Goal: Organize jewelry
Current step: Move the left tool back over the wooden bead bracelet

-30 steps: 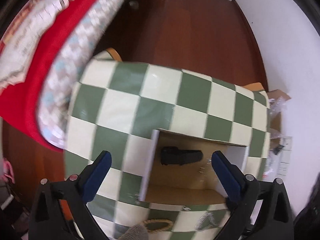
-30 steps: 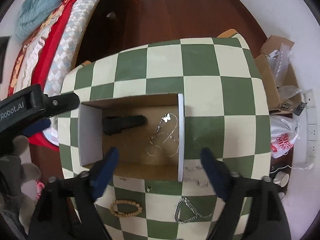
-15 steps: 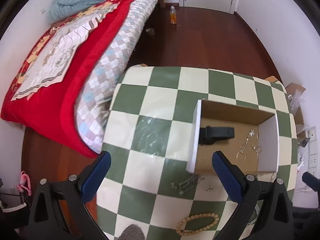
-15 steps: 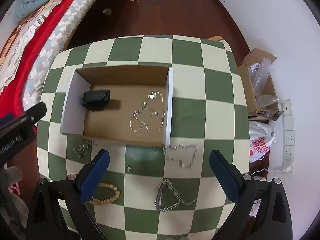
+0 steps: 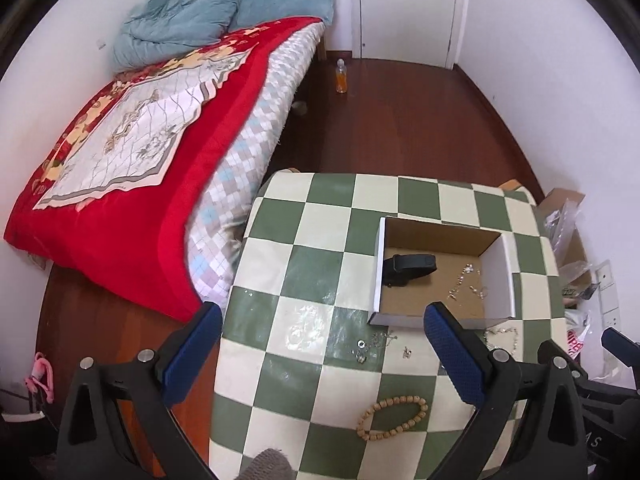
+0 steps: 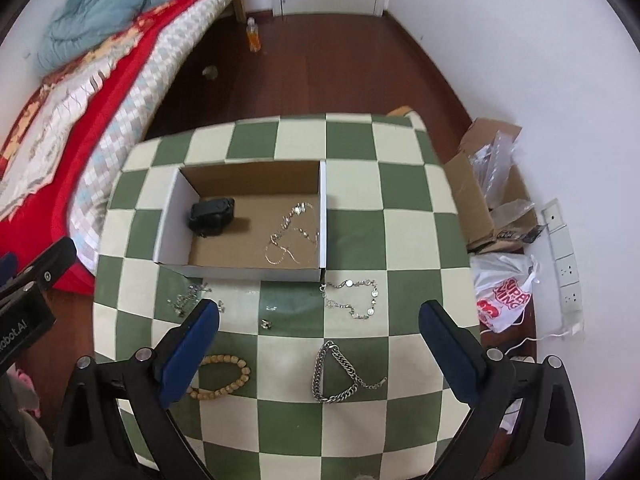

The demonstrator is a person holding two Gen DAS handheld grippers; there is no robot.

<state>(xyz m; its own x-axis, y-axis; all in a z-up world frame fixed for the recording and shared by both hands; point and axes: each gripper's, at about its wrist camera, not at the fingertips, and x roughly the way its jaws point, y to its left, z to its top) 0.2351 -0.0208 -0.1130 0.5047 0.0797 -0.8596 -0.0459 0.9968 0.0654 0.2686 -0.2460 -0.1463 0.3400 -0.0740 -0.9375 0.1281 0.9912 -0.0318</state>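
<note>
Jewelry lies scattered on the checkered tabletop point(image 6: 404, 432) below 2 released, empty grippers: a steel chain bracelet point(image 6: 340, 376) between the right gripper point(image 6: 320, 344) jaws, a wooden bead bracelet point(image 5: 394, 418) between the left gripper point(image 5: 320, 344) jaws. Beyond them, the cardboard box point(image 6: 176, 220) holds a black case point(image 6: 212, 216) and a thin silver necklace point(image 6: 292, 236).

Left gripper point(image 5: 322, 344): jaws wide apart, nothing between the blue pads point(image 5: 454, 354), fingers pointing toward 12 o'clock. Right gripper point(image 6: 318, 338): same, spread wide and holding nothing, pads at 9 and 3 o'clock of the gap. In the right wrist view the left gripper's black body sits at 9 o'clock.
</note>
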